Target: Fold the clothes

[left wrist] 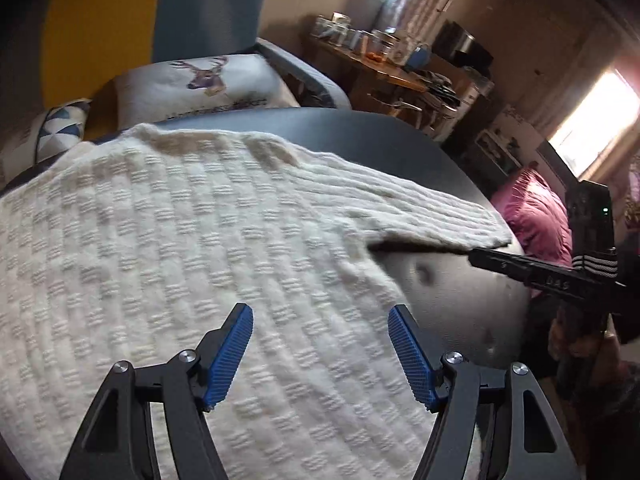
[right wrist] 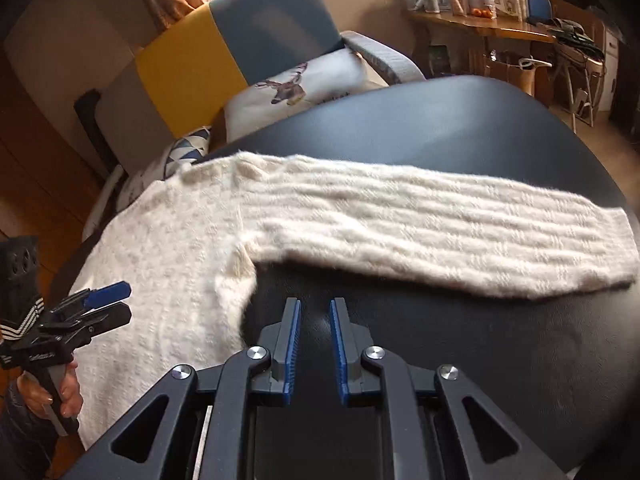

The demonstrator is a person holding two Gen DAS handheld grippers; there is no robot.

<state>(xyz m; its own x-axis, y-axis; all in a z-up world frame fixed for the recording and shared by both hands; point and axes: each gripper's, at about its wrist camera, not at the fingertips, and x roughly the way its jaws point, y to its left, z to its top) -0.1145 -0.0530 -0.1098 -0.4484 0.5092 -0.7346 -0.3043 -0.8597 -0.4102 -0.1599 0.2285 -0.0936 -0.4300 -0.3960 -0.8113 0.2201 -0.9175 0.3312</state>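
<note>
- The cream-white chunky-knit sweater (left wrist: 168,248) lies spread flat on the dark padded leather-look table (right wrist: 460,128), its body toward the left and one long ribbed sleeve (right wrist: 440,228) stretched straight out to the right, cuff near the table's edge.
- Nothing is doubled over in the part that shows; the far side and the other sleeve are out of view, so how far the folding stands cannot be judged.
- It looks soft, thick and limp, with some weight: it should sag and stretch when lifted by one point, and its fuzzy surface should grip rather than slide on the smooth top.
- Good places to pinch seem to be the cuff end of the sleeve, or the edge by the armpit, where the fabric is thick and the edge is free.
- The left gripper (left wrist: 320,354) hovers over the sweater's body, its blue pads spread wide, grasping nothing.
- The right gripper (right wrist: 315,346) sits over bare table just below the armpit, pads drawn near each other with a narrow gap between, empty and touching no cloth.
</note>
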